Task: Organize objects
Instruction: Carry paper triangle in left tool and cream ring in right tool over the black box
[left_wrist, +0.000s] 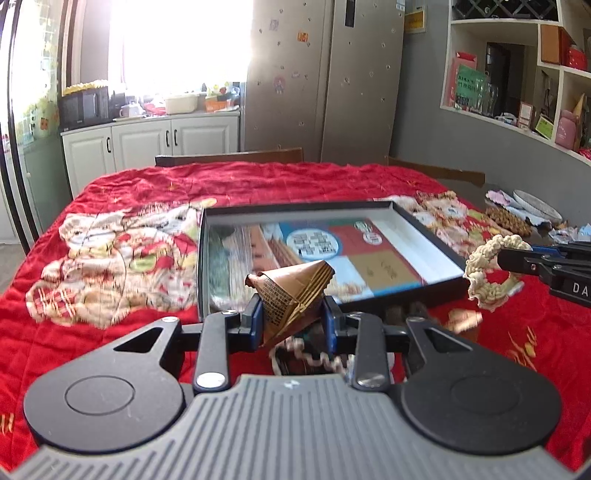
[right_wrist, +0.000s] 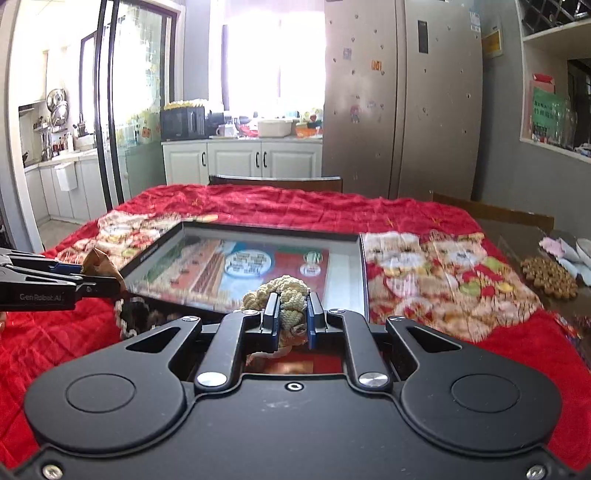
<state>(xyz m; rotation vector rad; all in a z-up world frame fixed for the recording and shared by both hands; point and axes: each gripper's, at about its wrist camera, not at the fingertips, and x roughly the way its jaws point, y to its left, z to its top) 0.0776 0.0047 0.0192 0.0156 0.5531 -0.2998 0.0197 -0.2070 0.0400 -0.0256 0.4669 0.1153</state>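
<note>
My left gripper (left_wrist: 291, 314) is shut on a brown paper-wrapped pyramid packet (left_wrist: 291, 291), held above the red cloth just in front of the shallow black box (left_wrist: 295, 210). My right gripper (right_wrist: 291, 317) is shut on a cream knotted rope ring (right_wrist: 284, 295), also near the box's front edge. The right gripper (left_wrist: 517, 264) with the ring (left_wrist: 487, 277) shows at the right of the left wrist view. The left gripper (right_wrist: 79, 277) with the packet (right_wrist: 101, 266) shows at the left of the right wrist view. The box (right_wrist: 364, 266) holds a colourful printed sheet (right_wrist: 251, 266).
The table wears a red quilted cloth (left_wrist: 129, 192) with cartoon prints. A dark lace-edged item (right_wrist: 135, 314) lies on the cloth below the grippers. A brown beaded mat (right_wrist: 548, 277) and a plate (left_wrist: 535, 203) sit at the right edge. Chairs (left_wrist: 229, 157) stand behind.
</note>
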